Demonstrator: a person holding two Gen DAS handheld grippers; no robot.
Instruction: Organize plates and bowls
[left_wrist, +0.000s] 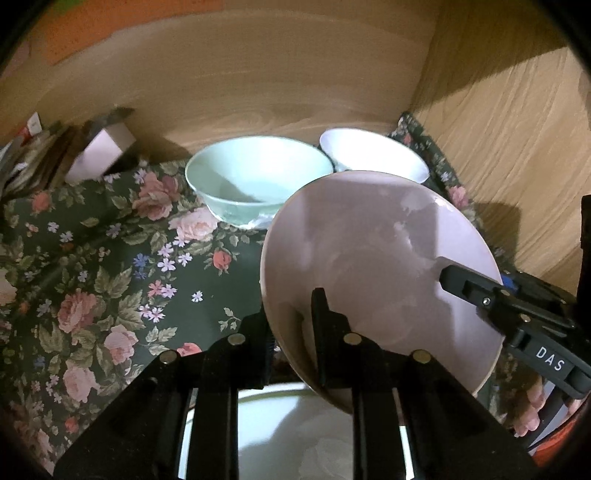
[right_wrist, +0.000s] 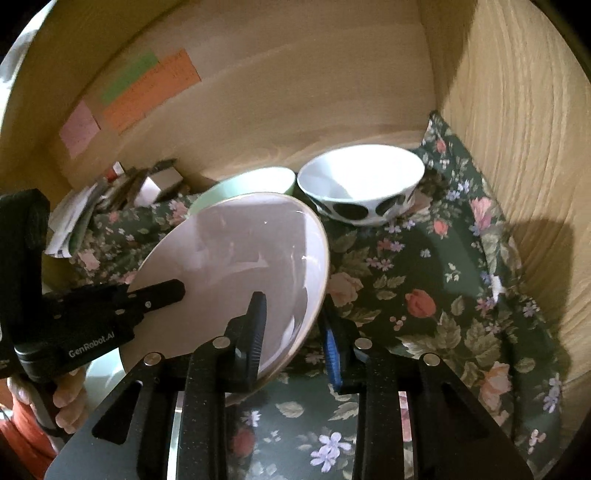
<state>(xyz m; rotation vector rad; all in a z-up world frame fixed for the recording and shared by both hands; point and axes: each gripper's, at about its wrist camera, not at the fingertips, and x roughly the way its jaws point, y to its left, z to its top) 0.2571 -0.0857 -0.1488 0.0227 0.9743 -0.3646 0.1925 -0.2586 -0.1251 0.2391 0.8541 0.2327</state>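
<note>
A pale pink plate (left_wrist: 373, 266) is held tilted above the floral cloth (left_wrist: 110, 277). My left gripper (left_wrist: 291, 325) is shut on its near-left rim. My right gripper (right_wrist: 295, 328) is shut on its right rim, and its finger (left_wrist: 476, 291) shows in the left wrist view. The plate also shows in the right wrist view (right_wrist: 236, 266). A mint green bowl (left_wrist: 255, 177) and a white bowl with black spots (right_wrist: 360, 184) stand upright at the back. A white plate (left_wrist: 295, 432) lies under my left gripper.
Wooden walls close the back (left_wrist: 258, 74) and the right side (right_wrist: 517, 147). A small box and papers (left_wrist: 85, 155) lie at the back left. Coloured notes (right_wrist: 140, 92) are stuck on the back wall.
</note>
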